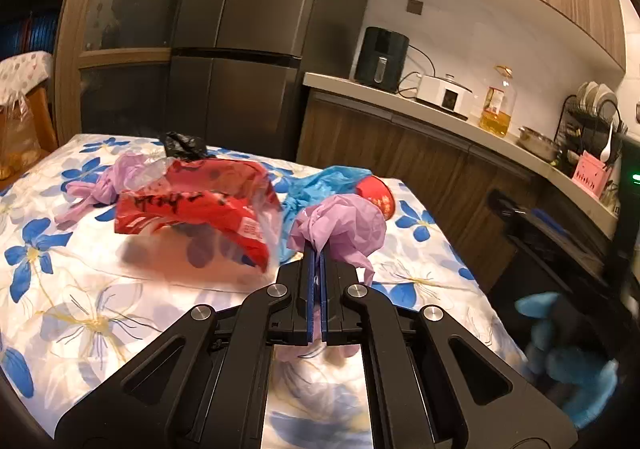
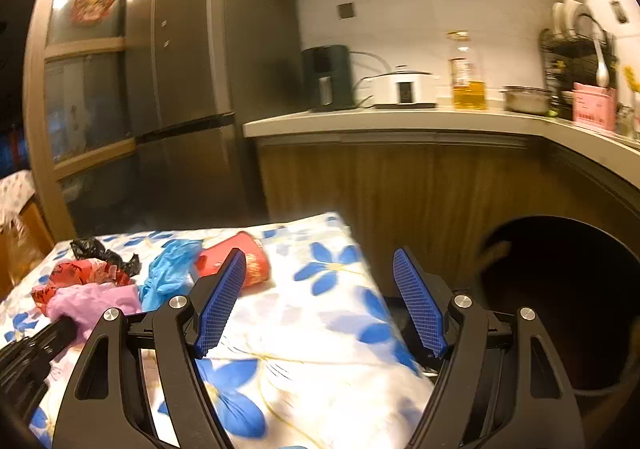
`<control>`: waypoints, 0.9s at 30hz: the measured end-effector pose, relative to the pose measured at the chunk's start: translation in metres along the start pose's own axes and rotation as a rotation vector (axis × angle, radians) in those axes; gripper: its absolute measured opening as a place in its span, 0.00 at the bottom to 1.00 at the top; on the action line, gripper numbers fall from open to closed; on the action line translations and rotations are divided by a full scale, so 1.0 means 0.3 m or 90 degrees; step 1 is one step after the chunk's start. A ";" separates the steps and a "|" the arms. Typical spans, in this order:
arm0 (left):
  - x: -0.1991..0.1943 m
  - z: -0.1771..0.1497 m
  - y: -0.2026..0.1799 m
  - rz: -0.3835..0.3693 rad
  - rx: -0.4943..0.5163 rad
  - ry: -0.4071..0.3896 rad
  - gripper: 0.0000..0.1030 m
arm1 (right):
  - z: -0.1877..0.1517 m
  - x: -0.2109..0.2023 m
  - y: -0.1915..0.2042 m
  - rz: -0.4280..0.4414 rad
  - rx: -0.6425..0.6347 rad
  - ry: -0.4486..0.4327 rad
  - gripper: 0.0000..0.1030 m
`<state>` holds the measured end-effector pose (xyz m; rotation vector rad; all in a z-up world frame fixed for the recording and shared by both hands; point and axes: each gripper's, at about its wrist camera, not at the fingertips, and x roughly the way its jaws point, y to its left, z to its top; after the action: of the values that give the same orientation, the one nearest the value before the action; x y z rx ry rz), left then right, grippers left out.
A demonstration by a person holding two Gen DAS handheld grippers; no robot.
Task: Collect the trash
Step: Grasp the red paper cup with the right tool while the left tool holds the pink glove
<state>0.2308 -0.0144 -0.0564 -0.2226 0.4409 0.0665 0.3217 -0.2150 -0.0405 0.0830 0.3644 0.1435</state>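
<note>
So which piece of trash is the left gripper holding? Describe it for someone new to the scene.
On the flowered tablecloth, right of the red wrapper, the left gripper pinches a crumpled lilac bag. Another lilac bag lies far left, untouched.

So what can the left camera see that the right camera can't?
Only the left wrist view shows a second purple bag far back on the table and blue trash in the bin. Only the right wrist view shows the open right gripper and a red cabinet sticker. Both show the left gripper holding a purple bag, and the red cup.
</note>
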 end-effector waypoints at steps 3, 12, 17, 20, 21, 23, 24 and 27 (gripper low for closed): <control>-0.003 0.004 0.016 0.000 0.000 -0.003 0.01 | 0.016 0.086 0.032 0.012 -0.003 0.022 0.72; -0.024 0.026 0.078 -0.003 -0.006 -0.013 0.01 | 0.014 0.266 0.152 0.071 -0.030 0.085 0.73; -0.025 0.044 0.122 -0.004 -0.022 -0.010 0.01 | 0.024 0.285 0.186 0.105 -0.017 0.089 0.73; -0.032 0.052 0.141 -0.005 -0.027 -0.015 0.01 | 0.047 0.280 0.179 0.119 0.003 0.076 0.73; -0.032 0.054 0.145 -0.006 -0.028 -0.015 0.01 | 0.053 0.288 0.176 0.114 0.004 0.076 0.73; -0.031 0.054 0.149 -0.007 -0.026 -0.013 0.01 | 0.061 0.315 0.168 0.098 0.005 0.079 0.72; -0.030 0.053 0.153 -0.008 -0.027 -0.011 0.01 | 0.065 0.331 0.159 0.092 0.010 0.082 0.72; -0.029 0.050 0.159 -0.009 -0.029 -0.010 0.01 | 0.069 0.382 0.135 0.092 0.026 0.097 0.72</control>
<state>0.2237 0.0353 -0.0488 -0.2699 0.4231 0.0641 0.4300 -0.1584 -0.0569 0.1389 0.5143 0.2868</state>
